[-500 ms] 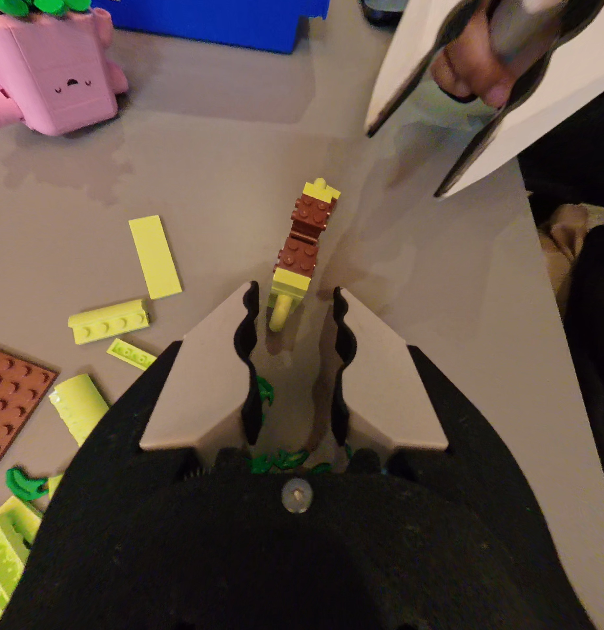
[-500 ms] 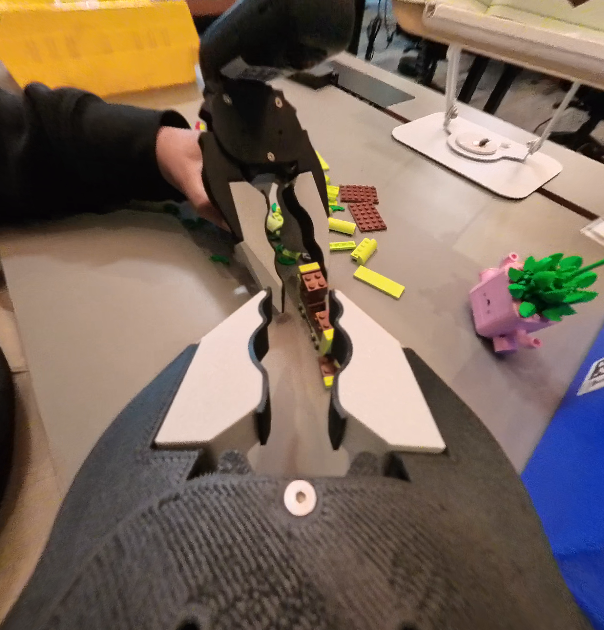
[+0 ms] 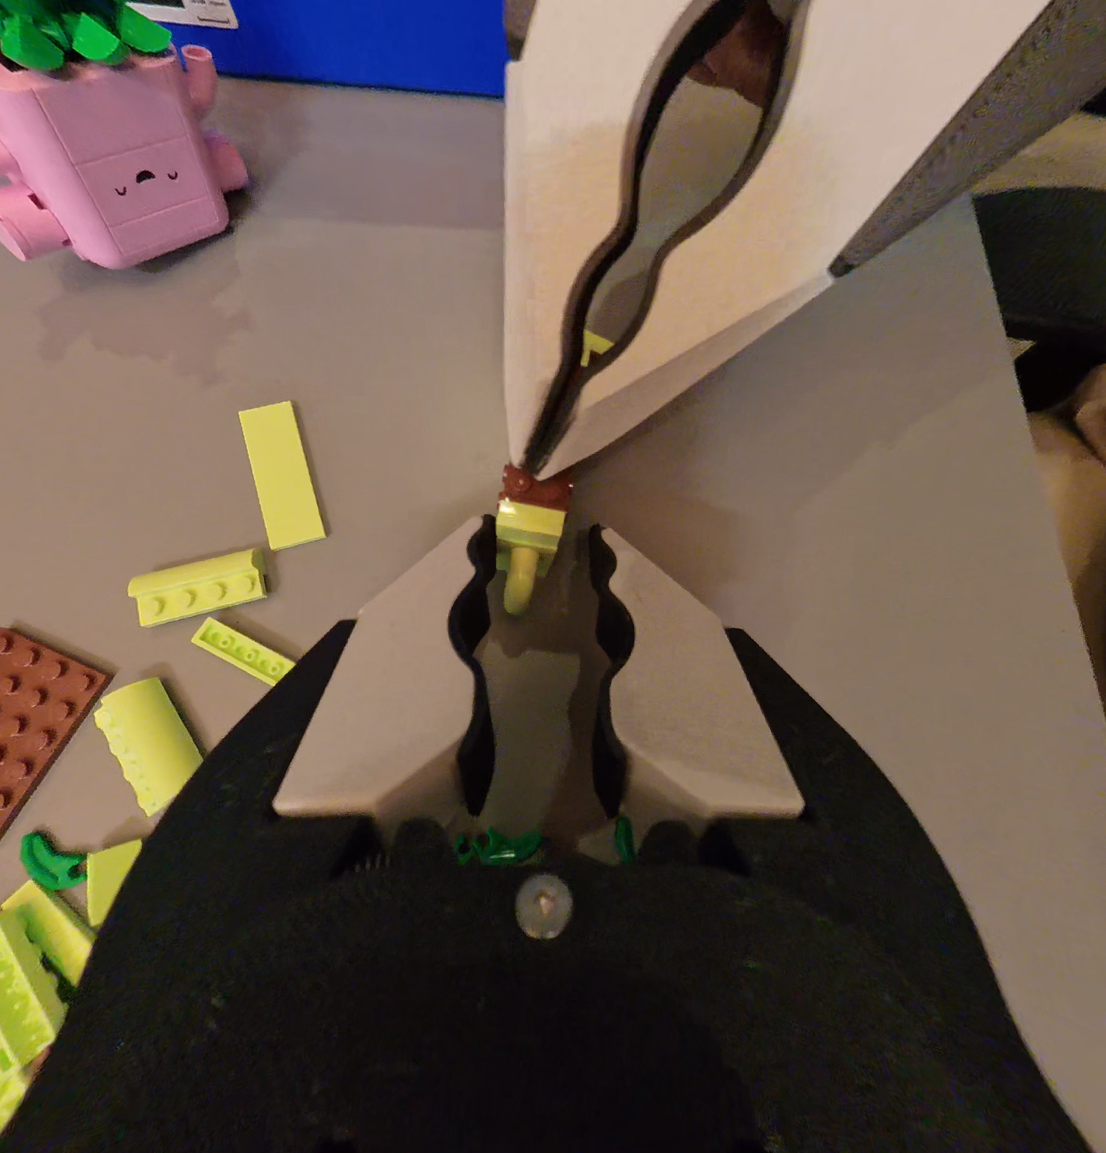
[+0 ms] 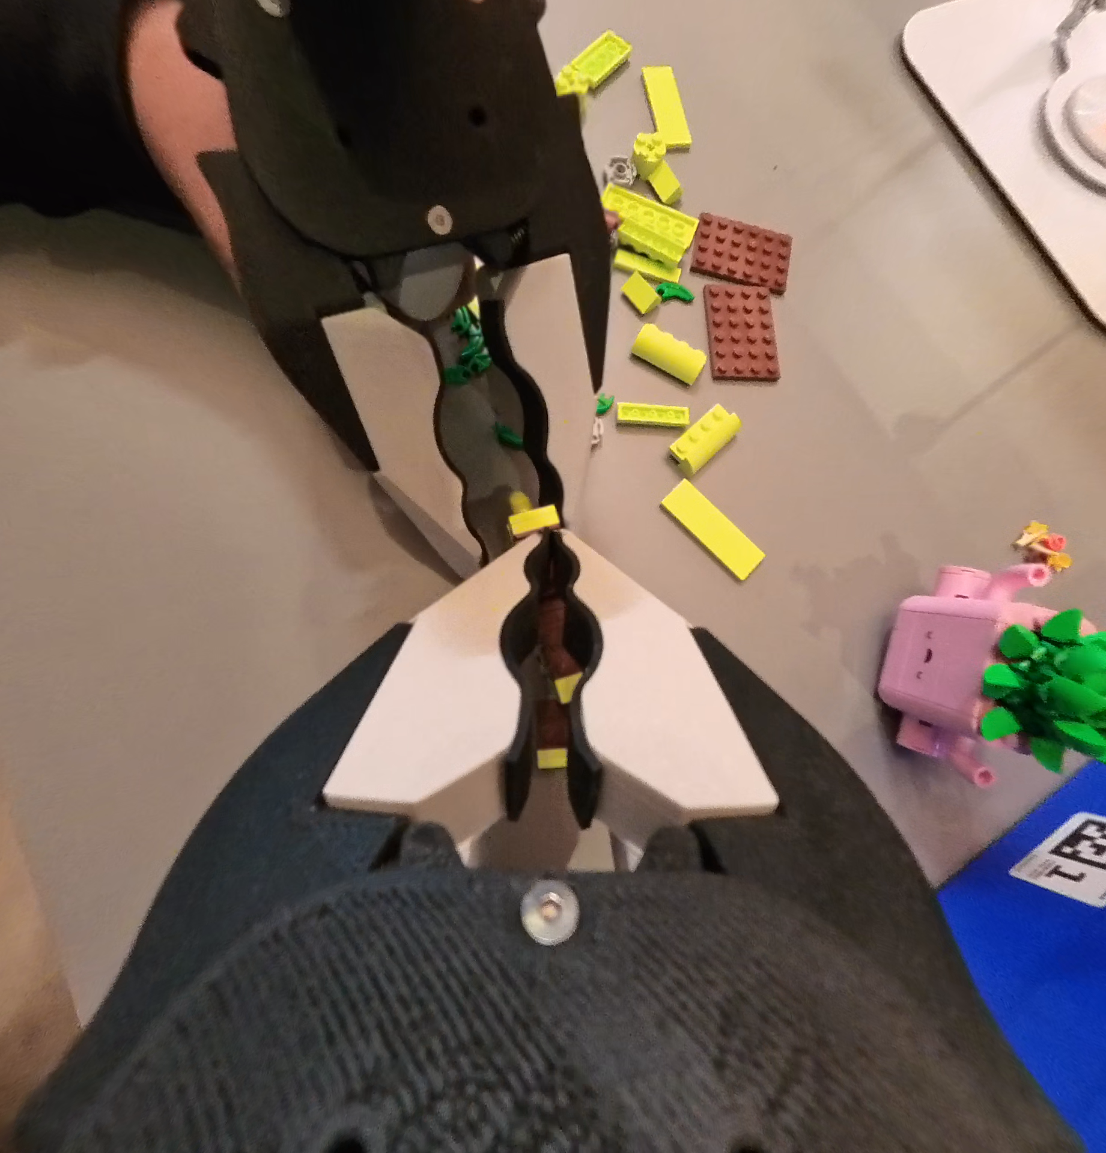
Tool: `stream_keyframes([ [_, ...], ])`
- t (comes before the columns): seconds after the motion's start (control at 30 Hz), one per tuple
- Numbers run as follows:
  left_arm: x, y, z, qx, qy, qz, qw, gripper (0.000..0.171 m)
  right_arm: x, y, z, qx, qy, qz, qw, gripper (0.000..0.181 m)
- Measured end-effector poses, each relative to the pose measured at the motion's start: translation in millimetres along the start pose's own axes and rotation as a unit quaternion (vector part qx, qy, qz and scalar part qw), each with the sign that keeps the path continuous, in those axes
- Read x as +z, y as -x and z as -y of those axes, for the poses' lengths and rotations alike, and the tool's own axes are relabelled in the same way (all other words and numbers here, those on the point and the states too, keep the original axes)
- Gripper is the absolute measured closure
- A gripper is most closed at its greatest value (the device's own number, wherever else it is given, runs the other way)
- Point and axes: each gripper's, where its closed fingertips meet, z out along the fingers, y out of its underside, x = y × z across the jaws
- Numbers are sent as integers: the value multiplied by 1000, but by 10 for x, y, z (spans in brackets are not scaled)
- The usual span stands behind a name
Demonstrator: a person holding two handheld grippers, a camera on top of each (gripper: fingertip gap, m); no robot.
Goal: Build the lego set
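A slim brown and lime-yellow lego stem (image 3: 533, 499) lies along the grey table (image 3: 363, 324). My right gripper (image 4: 550, 544) is shut on it; brown and yellow parts of the stem (image 4: 555, 630) show in the gaps between its fingers. In the left wrist view the right gripper (image 3: 530, 465) comes down from above and pinches the stem's brown part. My left gripper (image 3: 538, 529) is open, and the stem's yellow end with its curved peg sits between its tips, close to the left finger. In the right wrist view the left gripper (image 4: 525, 521) faces mine, tip to tip.
A pink lego pot with green leaves (image 3: 107, 168) (image 4: 949, 674) stands near a blue bin (image 3: 350, 43) (image 4: 1037, 936). Loose lime bricks (image 3: 197, 586) (image 4: 712, 527) and brown plates (image 3: 19, 724) (image 4: 740, 249) lie around. A white stand base (image 4: 1006, 125) is farther off. The table's edge (image 3: 1012, 499) runs to the right. Some 4 cm of space lies between my two pairs of fingers.
The right gripper has come down and shut on the stem, which lay free between its open fingers. The left gripper has moved forward so the stem's yellow end is now between its tips.
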Motion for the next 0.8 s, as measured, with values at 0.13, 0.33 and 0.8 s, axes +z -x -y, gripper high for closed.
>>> stream_keyframes([
  [0.13, 1, 2, -35, -1, 8, 3, 1000, 156, -4, 1, 108, 12, -16, 1, 1000, 181],
  [0.33, 1, -6, -36, -10, 8, -9, 1000, 156, -60, 27, 225, 51, -73, 11, 996, 181],
  [0.8, 4, -32, -39, -15, 8, -25, 1000, 156, 54, 44, -8, 64, -41, -11, 997, 181],
])
